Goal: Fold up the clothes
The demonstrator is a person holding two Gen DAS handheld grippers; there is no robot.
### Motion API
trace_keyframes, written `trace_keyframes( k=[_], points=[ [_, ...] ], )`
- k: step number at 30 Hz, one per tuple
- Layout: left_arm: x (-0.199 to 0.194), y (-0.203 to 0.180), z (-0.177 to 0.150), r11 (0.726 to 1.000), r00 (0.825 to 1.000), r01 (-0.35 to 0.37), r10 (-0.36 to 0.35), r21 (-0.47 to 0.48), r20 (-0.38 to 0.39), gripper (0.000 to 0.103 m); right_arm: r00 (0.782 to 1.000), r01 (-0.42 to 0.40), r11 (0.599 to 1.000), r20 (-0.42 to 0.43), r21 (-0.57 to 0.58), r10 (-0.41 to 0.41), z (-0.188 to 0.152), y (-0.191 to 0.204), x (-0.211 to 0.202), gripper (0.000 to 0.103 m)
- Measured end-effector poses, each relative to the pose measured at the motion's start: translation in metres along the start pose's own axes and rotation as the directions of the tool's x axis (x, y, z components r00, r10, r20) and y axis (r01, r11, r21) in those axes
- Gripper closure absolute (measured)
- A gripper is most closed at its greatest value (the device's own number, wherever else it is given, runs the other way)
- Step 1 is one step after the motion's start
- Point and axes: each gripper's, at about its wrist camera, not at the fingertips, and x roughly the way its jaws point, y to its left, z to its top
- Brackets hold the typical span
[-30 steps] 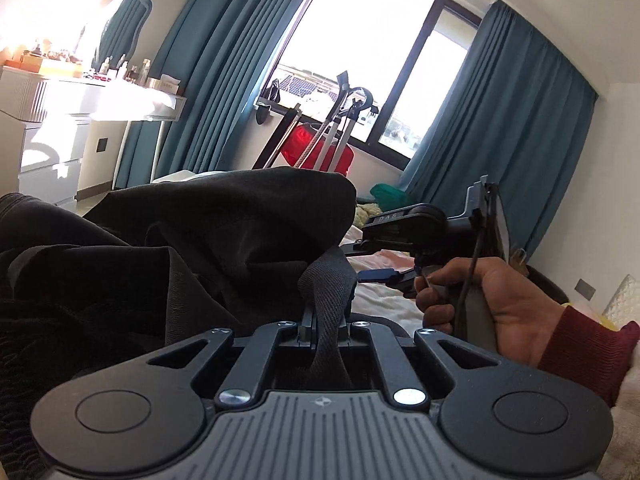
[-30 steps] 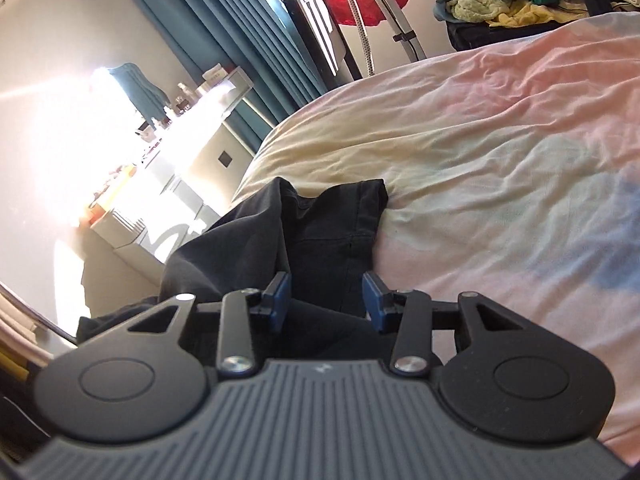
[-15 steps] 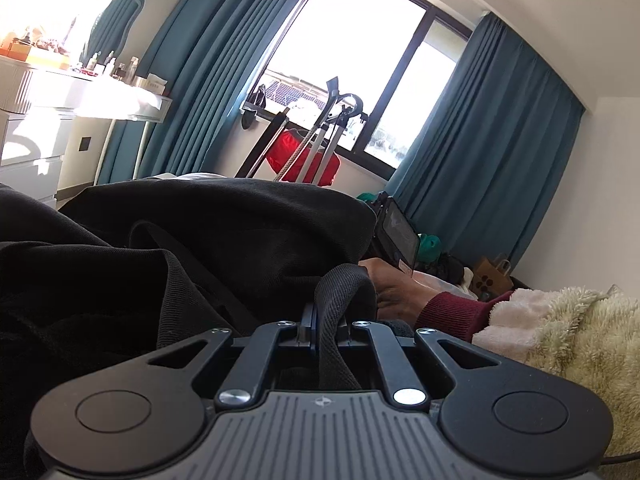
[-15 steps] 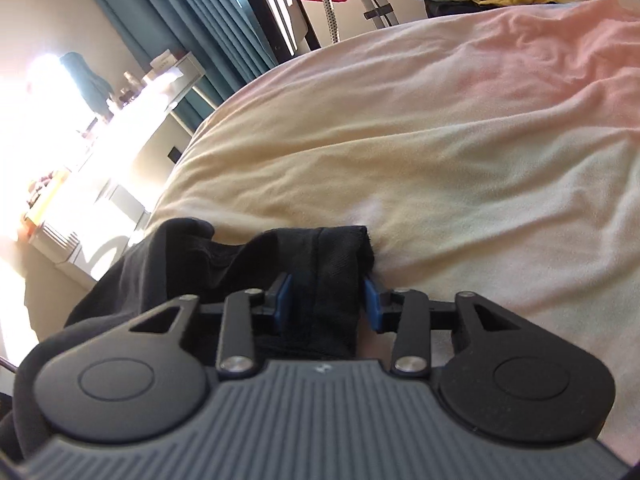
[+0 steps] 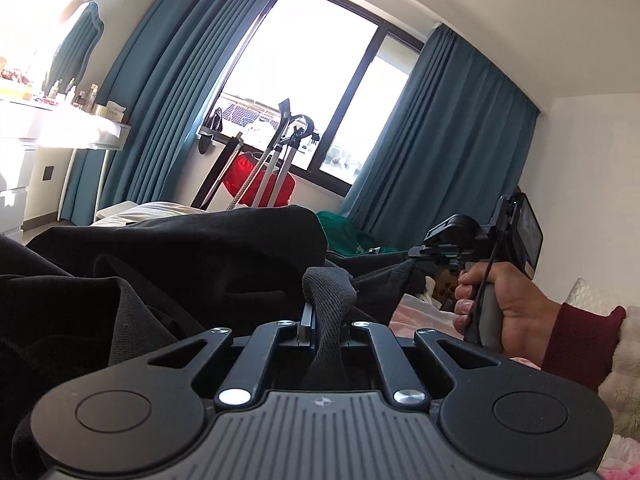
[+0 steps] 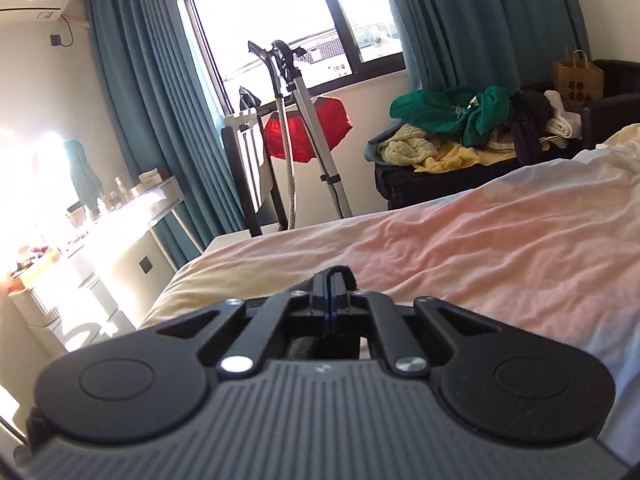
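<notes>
A black garment [image 5: 180,264] bunches up in front of my left gripper [image 5: 320,314], which is shut on a thick dark fold of it. In the left wrist view a hand [image 5: 508,304] holds my right gripper [image 5: 416,254] at the right, and a taut edge of the black cloth runs up to its tip. In the right wrist view the jaws of my right gripper [image 6: 334,280] are closing the last bit and pinch a thin black hem [image 6: 345,269] above the pink and cream bedsheet [image 6: 480,264]. The rest of the garment is hidden there.
A garment steamer stand [image 6: 316,128] with a red cloth [image 6: 340,120] stands by the window. A heap of clothes [image 6: 452,120] lies on a dark seat beyond the bed. A white dresser [image 6: 112,236] is at the left and a fluffy blanket [image 5: 626,364] at the right.
My right gripper has closed on the black hem and risen from the sheet, so its view now looks across the room. The left gripper keeps its grip and has barely moved.
</notes>
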Motion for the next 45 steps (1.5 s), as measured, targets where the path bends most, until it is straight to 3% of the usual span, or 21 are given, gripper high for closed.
trace_keyframes(
  k=[4,8,11,14,18,22,24,26,29,31,33,34,35,36,39,41,43,45],
  points=[
    [0.002,-0.019,-0.008,0.999,0.999,0.031,-0.03,0.038,-0.033,0.097,0.985,0.144,0.987,0.09,0.067,-0.15,0.037,-0.078,-0.045,0.099],
    [0.009,-0.038,-0.019,0.992,0.998,0.054,-0.049,0.11,-0.05,0.097,0.944,0.298,0.946,0.111,0.125,-0.312,0.052,-0.161,-0.083,0.099],
    [0.016,-0.052,-0.03,0.978,0.992,0.094,-0.077,0.184,-0.096,0.097,0.912,0.39,0.905,0.065,0.171,-0.405,0.03,-0.211,-0.105,0.098],
    [0.022,-0.064,-0.044,0.959,0.985,0.118,-0.08,0.259,-0.155,0.097,0.903,0.413,0.866,-0.001,0.281,-0.43,-0.011,-0.255,-0.125,0.098],
    [0.026,-0.075,-0.067,0.916,0.952,0.203,-0.101,0.347,-0.29,0.097,0.884,0.46,0.801,-0.119,0.383,-0.451,-0.067,-0.284,-0.145,0.098],
    [0.028,-0.081,-0.086,0.888,0.929,0.214,-0.055,0.408,-0.366,0.097,0.871,0.474,0.727,-0.142,0.496,-0.47,-0.073,-0.295,-0.169,0.096],
    [0.032,-0.081,-0.089,0.888,0.921,0.212,-0.043,0.408,-0.386,0.096,0.851,0.481,0.71,-0.08,0.514,-0.519,-0.073,-0.291,-0.184,0.096],
    [0.037,-0.083,-0.089,0.885,0.918,0.209,-0.031,0.415,-0.395,0.096,0.833,0.474,0.731,0.018,0.492,-0.553,-0.069,-0.283,-0.198,0.096],
    [0.041,-0.084,-0.09,0.876,0.912,0.211,-0.018,0.433,-0.409,0.096,0.872,0.373,0.823,0.14,0.429,-0.469,-0.055,-0.265,-0.204,0.095],
    [0.041,-0.085,-0.092,0.873,0.907,0.213,-0.01,0.439,-0.422,0.096,0.923,0.299,0.854,0.098,0.425,-0.372,-0.054,-0.254,-0.19,0.091],
    [0.041,-0.086,-0.094,0.87,0.902,0.217,-0.005,0.442,-0.433,0.096,0.964,0.222,0.874,0.038,0.433,-0.264,-0.055,-0.243,-0.173,0.075],
    [0.041,-0.087,-0.095,0.871,0.899,0.216,-0.001,0.441,-0.439,0.096,0.977,0.187,0.871,0.011,0.455,-0.215,-0.056,-0.239,-0.163,0.055],
    [0.043,-0.087,-0.095,0.875,0.895,0.211,0.006,0.436,-0.446,0.096,0.986,0.153,0.862,-0.013,0.484,-0.167,-0.057,-0.237,-0.153,0.044],
    [0.046,-0.088,-0.097,0.877,0.891,0.208,0.012,0.433,-0.453,0.096,0.993,0.112,0.856,-0.025,0.505,-0.115,-0.058,-0.23,-0.142,0.044],
    [0.047,-0.09,-0.103,0.86,0.888,0.221,0.018,0.46,-0.459,0.095,0.998,0.057,0.879,-0.025,0.473,-0.052,-0.057,-0.206,-0.121,0.043],
    [0.05,-0.088,-0.105,0.856,0.886,0.238,0.003,0.459,-0.464,0.095,0.997,0.062,0.867,-0.073,0.494,-0.029,-0.055,-0.2,-0.103,0.033],
    [0.054,-0.085,-0.103,0.859,0.883,0.253,-0.016,0.445,-0.47,0.095,0.986,0.138,0.84,-0.152,0.524,-0.067,-0.052,-0.2,-0.082,0.033],
    [0.054,-0.08,-0.1,0.869,0.882,0.267,-0.047,0.416,-0.468,0.095,0.963,0.24,0.786,-0.241,0.57,-0.119,-0.049,-0.209,-0.059,0.033]
  ],
)
